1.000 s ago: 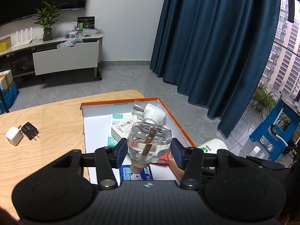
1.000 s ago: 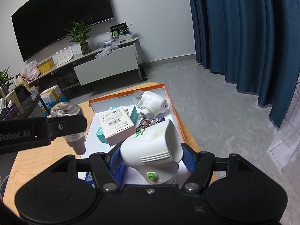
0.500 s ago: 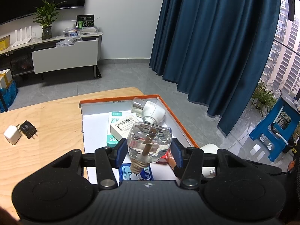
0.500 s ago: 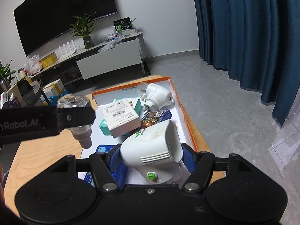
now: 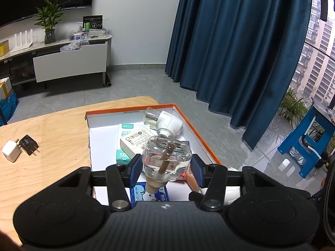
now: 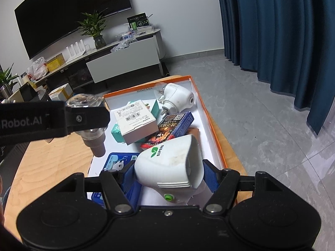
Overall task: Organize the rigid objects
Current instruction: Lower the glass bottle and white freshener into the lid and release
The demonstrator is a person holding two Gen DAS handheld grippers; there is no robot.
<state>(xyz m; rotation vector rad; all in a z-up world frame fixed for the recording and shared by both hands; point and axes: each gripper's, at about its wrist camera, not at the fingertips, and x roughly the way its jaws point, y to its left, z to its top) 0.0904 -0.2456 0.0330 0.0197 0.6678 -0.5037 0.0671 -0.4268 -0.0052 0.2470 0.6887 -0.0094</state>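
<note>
clear bottle [image 5: 166,159]: clenched in the left claw [image 5: 165,167], blue pads on both sides, brown cap toward the camera, a wick inside; held in the air over the near part of the box.
white heater [image 6: 169,167]: clenched in the right claw [image 6: 167,173], its wide mouth facing away, green button near the camera; held above the box's near end.
box [image 5: 201,133]: orange rim, white inside, lying on the wooden tabletop [image 5: 46,129] at its right edge.
in the box: a second white heater [image 6: 178,99] at the far end, a white carton [image 6: 135,121] tilted on a teal carton [image 6: 116,132], a dark blue pack [image 6: 175,123], a light blue pack [image 6: 119,161] near the claws.
on the tabletop, well left of the box: a white charger [image 5: 10,151] just beside a black charger [image 5: 28,145].
left claw in the right view: reaches in from the left, bottle cap pointing down.
</note>
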